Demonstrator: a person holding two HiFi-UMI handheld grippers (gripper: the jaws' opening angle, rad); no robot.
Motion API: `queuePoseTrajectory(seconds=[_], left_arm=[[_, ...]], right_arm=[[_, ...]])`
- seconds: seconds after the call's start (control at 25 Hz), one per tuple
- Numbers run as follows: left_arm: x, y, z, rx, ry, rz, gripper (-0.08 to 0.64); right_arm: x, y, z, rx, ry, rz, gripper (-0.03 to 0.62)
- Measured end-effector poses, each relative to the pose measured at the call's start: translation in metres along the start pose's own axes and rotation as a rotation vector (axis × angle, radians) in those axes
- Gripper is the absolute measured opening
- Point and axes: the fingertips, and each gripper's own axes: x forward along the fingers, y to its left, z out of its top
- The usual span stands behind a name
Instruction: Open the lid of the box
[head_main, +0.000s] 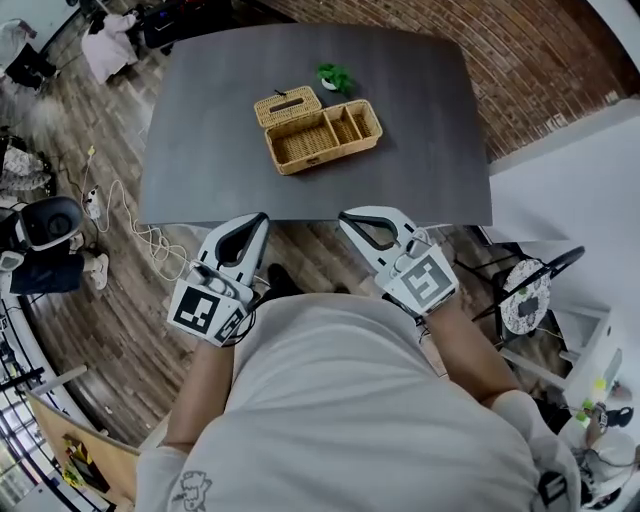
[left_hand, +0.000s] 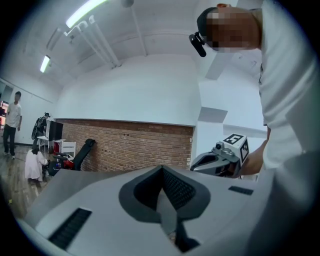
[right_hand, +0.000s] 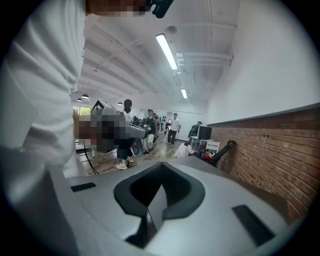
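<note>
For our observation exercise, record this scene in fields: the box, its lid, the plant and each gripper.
Box: wicker box, compartmented, on the dark table
Lid: wicker lid, open, folded back at the far left
Plant: small potted plant, behind the box
Left: left gripper, fingers together, empty, at the table's near edge
Right: right gripper, fingers together, empty, at the table's near edge

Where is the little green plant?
In the head view, the little green plant sits toward the far side of the grey table, just behind the wicker box and right of its opened lid.
</note>
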Motion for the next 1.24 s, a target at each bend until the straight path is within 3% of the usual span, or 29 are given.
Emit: queuePoseTrajectory(seconds=[0.48,0.8,1.24], left_arm=[[0.000,-0.084,-0.018,0.003,0.030,0.037,0.011],[-0.014,-0.105,-0.018,0.011,0.008,0.083,0.011],[-0.020,-0.127,-0.020,0.012,-0.001,0.087,0.011]], right_arm=[[-0.064,0.030,-0.027,0.021,-0.021,0.061,0.006],[-0.082,0.048,-0.025,0.017,-0.046,0.076,0.005],[-0.100,0.058,-0.025,0.001,-0.056,0.080,0.005]])
